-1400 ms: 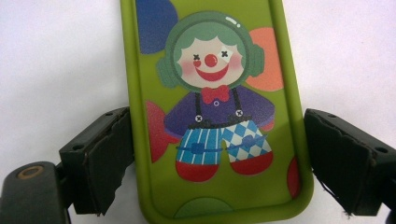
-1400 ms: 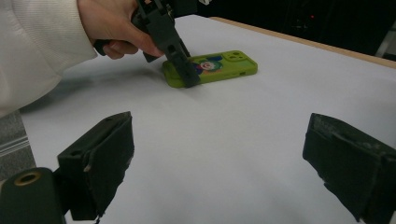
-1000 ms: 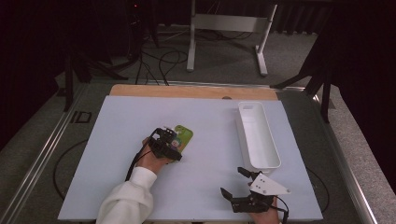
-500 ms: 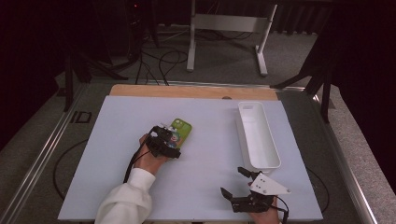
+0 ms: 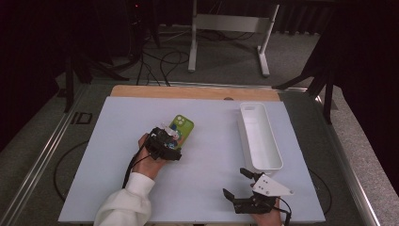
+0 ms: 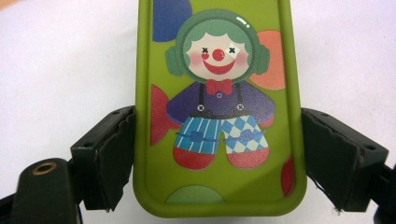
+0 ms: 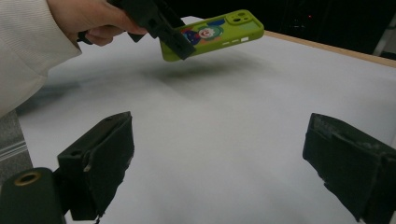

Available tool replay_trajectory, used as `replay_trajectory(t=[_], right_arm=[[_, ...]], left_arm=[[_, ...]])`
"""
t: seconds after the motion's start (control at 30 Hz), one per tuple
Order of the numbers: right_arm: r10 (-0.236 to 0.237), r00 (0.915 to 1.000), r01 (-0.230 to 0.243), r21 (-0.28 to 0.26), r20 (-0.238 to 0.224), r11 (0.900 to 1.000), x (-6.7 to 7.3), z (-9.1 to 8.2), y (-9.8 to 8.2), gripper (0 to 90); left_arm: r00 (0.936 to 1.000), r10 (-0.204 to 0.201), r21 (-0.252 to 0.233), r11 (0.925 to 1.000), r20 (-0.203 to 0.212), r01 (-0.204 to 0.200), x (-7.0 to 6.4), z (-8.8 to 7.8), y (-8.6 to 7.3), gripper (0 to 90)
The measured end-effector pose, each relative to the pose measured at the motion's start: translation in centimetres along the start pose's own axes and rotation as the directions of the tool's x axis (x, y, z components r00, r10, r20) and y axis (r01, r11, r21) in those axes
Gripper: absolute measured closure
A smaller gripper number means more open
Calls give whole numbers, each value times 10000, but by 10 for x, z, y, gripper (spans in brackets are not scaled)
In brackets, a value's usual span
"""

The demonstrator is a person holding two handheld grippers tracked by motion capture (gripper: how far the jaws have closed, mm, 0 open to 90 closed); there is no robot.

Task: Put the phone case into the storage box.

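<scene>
Since the earlier frame, my left gripper (image 5: 172,139) has raised the phone (image 5: 181,129) off the mat (image 5: 207,188). Its jaws clamp the phone's long edges near the bottom end; the phone hangs tilted above the mat, left of the tray (image 5: 259,136). My right gripper (image 5: 240,182) rests near the front edge, jaws wide apart, holding nothing.

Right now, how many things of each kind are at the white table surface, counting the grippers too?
Green phone case: 1
White tray: 1
Grippers: 2, the left gripper and the right gripper
Total: 4
</scene>
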State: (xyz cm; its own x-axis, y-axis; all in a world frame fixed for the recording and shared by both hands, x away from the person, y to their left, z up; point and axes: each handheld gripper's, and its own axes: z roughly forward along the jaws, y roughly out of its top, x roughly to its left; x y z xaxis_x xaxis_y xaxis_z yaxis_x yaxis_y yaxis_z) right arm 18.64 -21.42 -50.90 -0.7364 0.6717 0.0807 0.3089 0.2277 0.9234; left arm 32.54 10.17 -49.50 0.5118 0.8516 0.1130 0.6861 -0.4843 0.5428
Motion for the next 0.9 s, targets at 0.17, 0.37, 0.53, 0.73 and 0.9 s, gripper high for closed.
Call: replay_trajectory(t=[0.17,0.37,0.53,0.73,0.9], right_arm=[[24,10000,-24,6,-26,10000,0,0,0,90],[60,10000,-60,35,-16,10000,0,1,0,90],[113,9999,-113,47,-58,9999,0,1,0,90],[117,9999,-116,33,-38,9999,0,0,0,90],[113,9999,-113,60,-39,9999,0,0,0,90]], left_arm=[[9997,160,-289,9994,-210,-166,-1,-7,-2,163],[9982,357,-676,9969,-489,-390,-3,-15,-5,162],[9959,521,-947,9938,-736,-590,-6,-21,-7,162],[9926,675,-1364,9873,-1010,-810,-10,-29,-10,162],[9889,889,-1724,9790,-1193,-1088,-13,-36,-13,162]])
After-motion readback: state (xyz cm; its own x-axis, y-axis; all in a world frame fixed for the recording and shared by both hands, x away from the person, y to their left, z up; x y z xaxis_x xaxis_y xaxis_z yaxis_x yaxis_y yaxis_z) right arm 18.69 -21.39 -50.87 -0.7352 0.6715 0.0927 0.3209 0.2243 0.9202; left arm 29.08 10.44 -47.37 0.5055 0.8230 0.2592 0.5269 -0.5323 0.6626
